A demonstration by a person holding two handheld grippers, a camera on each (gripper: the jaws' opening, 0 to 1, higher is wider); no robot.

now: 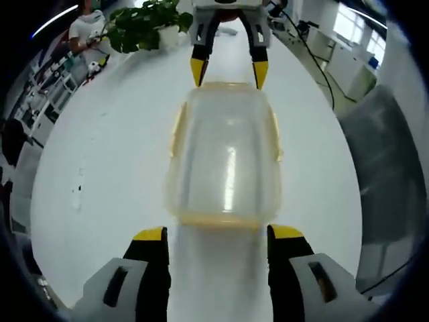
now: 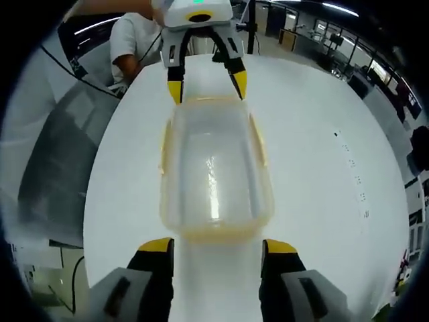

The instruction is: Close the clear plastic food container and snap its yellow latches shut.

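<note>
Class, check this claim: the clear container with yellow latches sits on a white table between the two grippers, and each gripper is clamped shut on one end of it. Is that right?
Not quite. The container does sit on the white table between them, but both grippers are open. In the left gripper view, the left gripper and the right gripper each have their jaws spread apart at an end, not clamped.

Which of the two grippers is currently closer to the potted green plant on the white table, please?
The right gripper. In the left gripper view it sits at the container's far end, near the plant. The left gripper is at the container's opposite end, farther from the plant.
</note>
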